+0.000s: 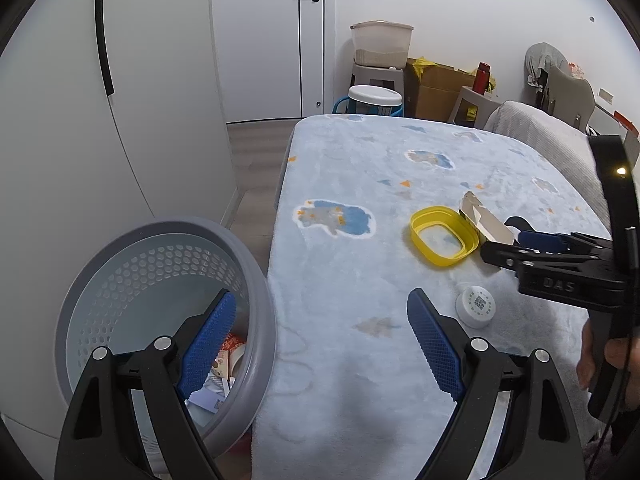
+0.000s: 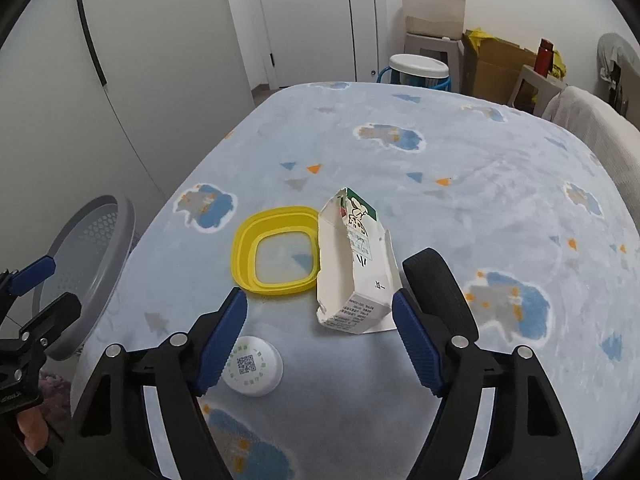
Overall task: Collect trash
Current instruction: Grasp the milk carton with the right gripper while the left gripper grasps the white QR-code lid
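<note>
My right claw (image 1: 516, 246) covers the near end of the torn carton (image 1: 486, 222) in the left view; my left finger (image 1: 208, 344) hides part of the scraps (image 1: 224, 364) in the basket (image 1: 168, 240); the print on the white cap (image 2: 253, 366) is too small to read.

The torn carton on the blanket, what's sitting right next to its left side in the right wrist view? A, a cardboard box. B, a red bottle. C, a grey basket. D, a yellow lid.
D: the yellow lid lies flat on the blanket, right against the left side of the torn carton.
</note>
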A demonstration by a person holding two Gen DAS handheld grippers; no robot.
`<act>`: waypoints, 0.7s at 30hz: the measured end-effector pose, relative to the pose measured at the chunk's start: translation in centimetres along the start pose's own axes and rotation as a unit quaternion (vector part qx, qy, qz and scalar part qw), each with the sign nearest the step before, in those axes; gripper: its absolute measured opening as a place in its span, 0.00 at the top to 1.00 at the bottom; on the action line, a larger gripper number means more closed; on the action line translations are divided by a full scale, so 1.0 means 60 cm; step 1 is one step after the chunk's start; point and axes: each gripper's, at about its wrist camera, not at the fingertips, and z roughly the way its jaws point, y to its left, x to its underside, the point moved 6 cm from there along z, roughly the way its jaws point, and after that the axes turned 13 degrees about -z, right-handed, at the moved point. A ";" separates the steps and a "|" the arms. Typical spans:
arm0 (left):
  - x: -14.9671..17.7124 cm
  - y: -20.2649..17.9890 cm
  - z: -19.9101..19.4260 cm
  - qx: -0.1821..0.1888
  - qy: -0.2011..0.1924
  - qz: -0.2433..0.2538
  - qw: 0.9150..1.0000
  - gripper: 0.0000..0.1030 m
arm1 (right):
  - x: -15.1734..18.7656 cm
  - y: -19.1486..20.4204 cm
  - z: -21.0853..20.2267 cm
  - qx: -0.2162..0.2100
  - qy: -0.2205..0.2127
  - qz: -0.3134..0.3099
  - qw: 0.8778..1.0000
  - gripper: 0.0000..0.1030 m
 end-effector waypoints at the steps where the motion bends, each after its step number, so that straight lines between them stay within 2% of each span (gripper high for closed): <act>1: 0.000 0.001 0.000 0.000 0.000 0.000 1.000 0.19 | 0.000 -0.001 0.006 0.002 0.003 -0.002 1.000 0.33; 4: -0.001 0.005 0.001 -0.001 0.002 -0.001 1.000 0.19 | -0.001 -0.005 0.019 0.019 0.010 -0.010 1.000 0.37; 13: 0.000 0.010 0.004 0.000 0.007 -0.005 1.000 0.19 | 0.005 -0.037 0.034 0.027 0.022 0.010 0.999 0.58; 21: 0.003 -0.001 0.008 0.001 0.008 0.004 1.000 0.19 | -0.003 -0.038 0.042 0.030 0.017 0.007 0.999 0.61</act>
